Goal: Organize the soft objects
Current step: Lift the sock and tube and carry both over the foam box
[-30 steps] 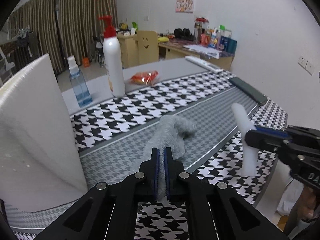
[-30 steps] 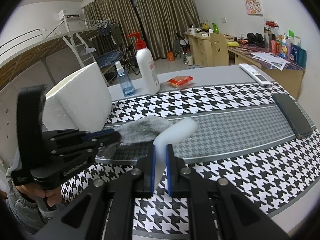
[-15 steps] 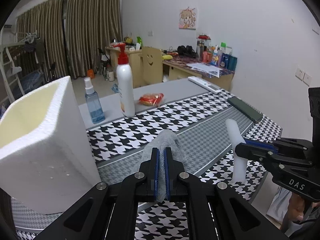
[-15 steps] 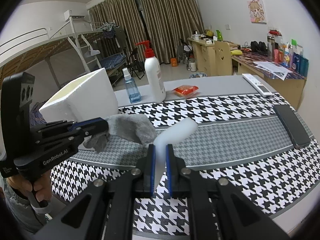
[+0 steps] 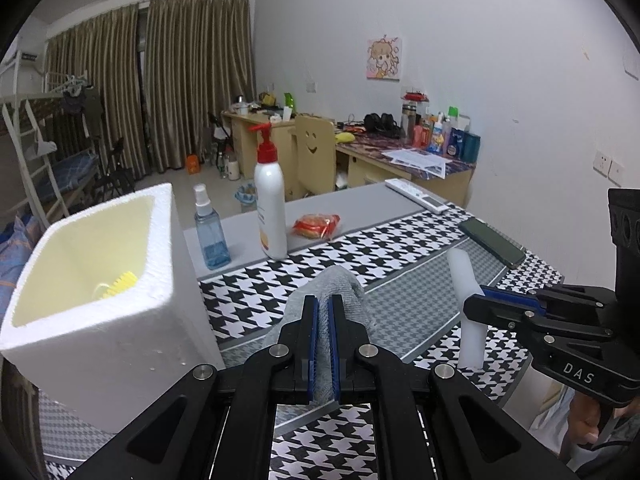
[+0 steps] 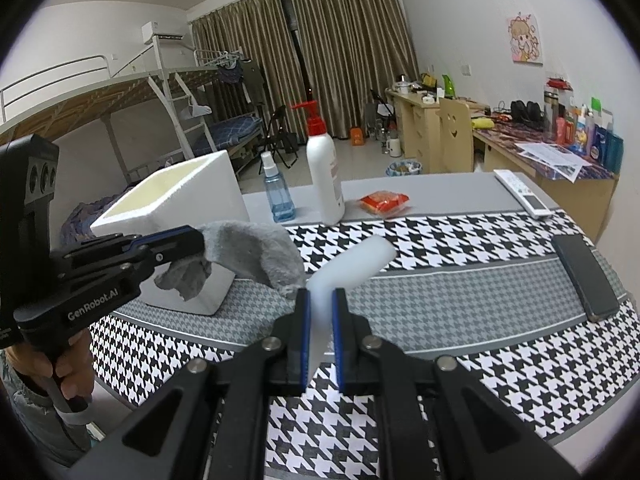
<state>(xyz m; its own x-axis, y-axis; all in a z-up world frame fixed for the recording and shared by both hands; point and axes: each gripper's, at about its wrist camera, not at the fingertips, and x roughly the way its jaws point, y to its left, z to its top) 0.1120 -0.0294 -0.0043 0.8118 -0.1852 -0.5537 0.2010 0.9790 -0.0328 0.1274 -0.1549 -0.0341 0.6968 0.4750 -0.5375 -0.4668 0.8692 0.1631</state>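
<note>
The left gripper (image 5: 323, 312) is clamped on a grey cloth (image 6: 256, 250) held above the table (image 6: 460, 292), beside the foam box (image 5: 100, 280) — the right gripper (image 6: 320, 306) pinches a white foam roll (image 6: 352, 266).

The foam box (image 5: 108, 300) stood at the left of the table (image 6: 460, 304), with the spray bottle (image 6: 277, 192), the pump bottle (image 6: 325, 176) and the snack packet (image 6: 384, 203) in a row behind it toward the right. The remote (image 6: 522, 194) lay at the far right edge and the phone (image 6: 584, 276) nearer along that edge. Above the table, the left gripper (image 5: 323, 312) held the cloth (image 6: 256, 256) just right of the box, and the right gripper (image 6: 320, 304) held the foam piece (image 6: 352, 266) to the right of the cloth.
</note>
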